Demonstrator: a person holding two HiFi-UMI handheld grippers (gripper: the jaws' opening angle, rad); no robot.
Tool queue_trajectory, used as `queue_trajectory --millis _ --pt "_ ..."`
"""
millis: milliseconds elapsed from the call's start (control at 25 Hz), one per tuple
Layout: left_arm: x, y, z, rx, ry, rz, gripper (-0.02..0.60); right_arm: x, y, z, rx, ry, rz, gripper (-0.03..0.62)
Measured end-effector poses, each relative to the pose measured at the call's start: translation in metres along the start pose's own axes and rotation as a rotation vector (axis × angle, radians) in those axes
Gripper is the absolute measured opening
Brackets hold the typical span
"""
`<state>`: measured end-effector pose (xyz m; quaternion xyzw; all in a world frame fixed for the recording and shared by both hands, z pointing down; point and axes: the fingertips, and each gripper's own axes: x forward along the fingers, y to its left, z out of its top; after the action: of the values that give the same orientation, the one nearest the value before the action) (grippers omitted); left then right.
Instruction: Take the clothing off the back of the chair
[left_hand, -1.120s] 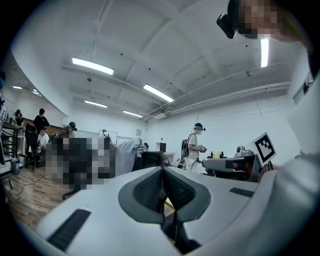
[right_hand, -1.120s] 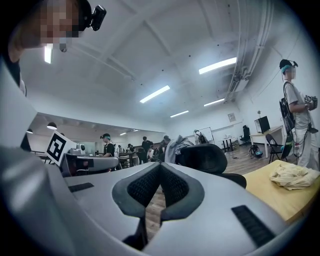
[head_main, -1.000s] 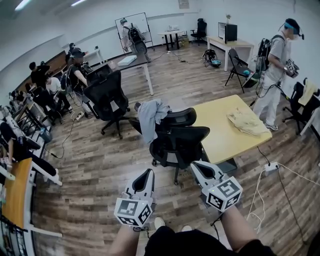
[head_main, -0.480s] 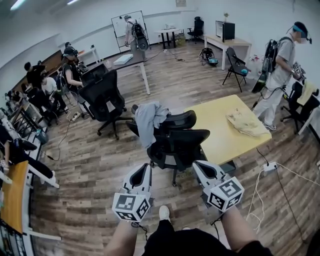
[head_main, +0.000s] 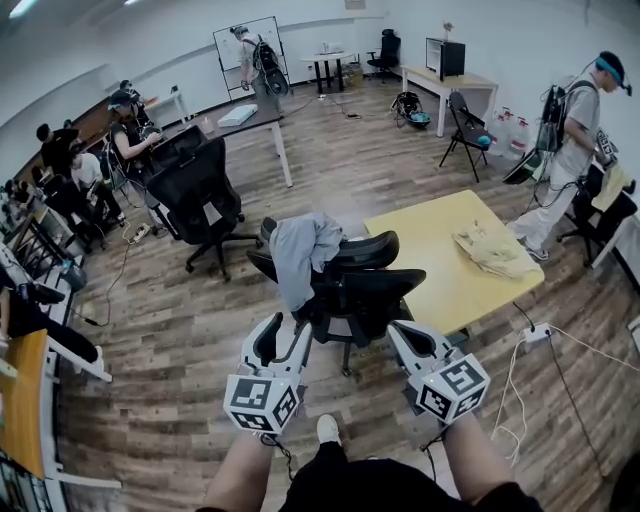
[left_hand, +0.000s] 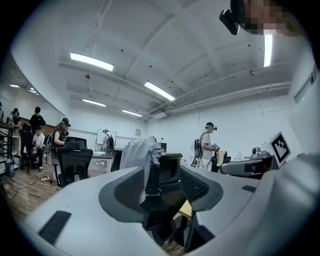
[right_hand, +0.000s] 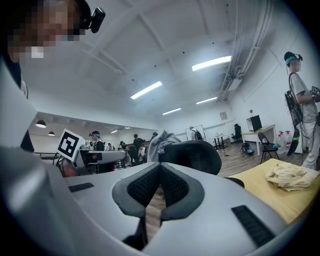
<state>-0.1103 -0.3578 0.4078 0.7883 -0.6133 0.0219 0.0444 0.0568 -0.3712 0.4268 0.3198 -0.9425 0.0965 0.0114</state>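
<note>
Both grippers have drawn nearer the chairs since a second ago, and the two seat backs now stand just past my fingertips in the head view. My left gripper (head_main: 288, 328) has just been opening its jaws; they stand partly apart with nothing between them, only the chairs beyond. My right gripper (head_main: 400, 335) has its jaw tips together, empty.

The clothing (head_main: 303, 255), a grey garment, hangs over the left end of the far chair (head_main: 362, 243)'s back, draping down that side. A near chair (head_main: 368, 292) sits directly in front of it, its back edge between my right gripper and the garment. Both chairs are pushed against the left edge of the yellow table (head_main: 440, 285), so that side is closed off. A beige cloth (head_main: 492, 250) lies near the table's right edge.

Bare floor (head_main: 170, 330) lies open to the left of the chairs, and the garment's hanging side faces it. Another black chair (head_main: 200, 190) stands well apart, farther back on that side. On the right, a power strip (head_main: 537, 335) and its cables lie on the floor off the table's near corner. A person (head_main: 572, 135) stands beyond the table's far right.
</note>
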Motion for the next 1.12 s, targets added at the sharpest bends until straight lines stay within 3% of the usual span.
queue_trajectory --millis 120,480,1120 --pt "0.018 0.013 -0.002 0.014 0.009 -0.003 0.292 0.012 -0.008 -0.003 0.007 0.006 -0.013 0.012" --pt "0.074 0.049 0.004 0.025 0.025 -0.019 0.366 0.04 -0.026 -0.009 0.029 0.023 -0.051 0.012" --pt "0.136 0.075 -0.002 -0.007 0.071 -0.052 0.391 0.054 -0.053 -0.015 0.043 0.044 -0.117 0.013"
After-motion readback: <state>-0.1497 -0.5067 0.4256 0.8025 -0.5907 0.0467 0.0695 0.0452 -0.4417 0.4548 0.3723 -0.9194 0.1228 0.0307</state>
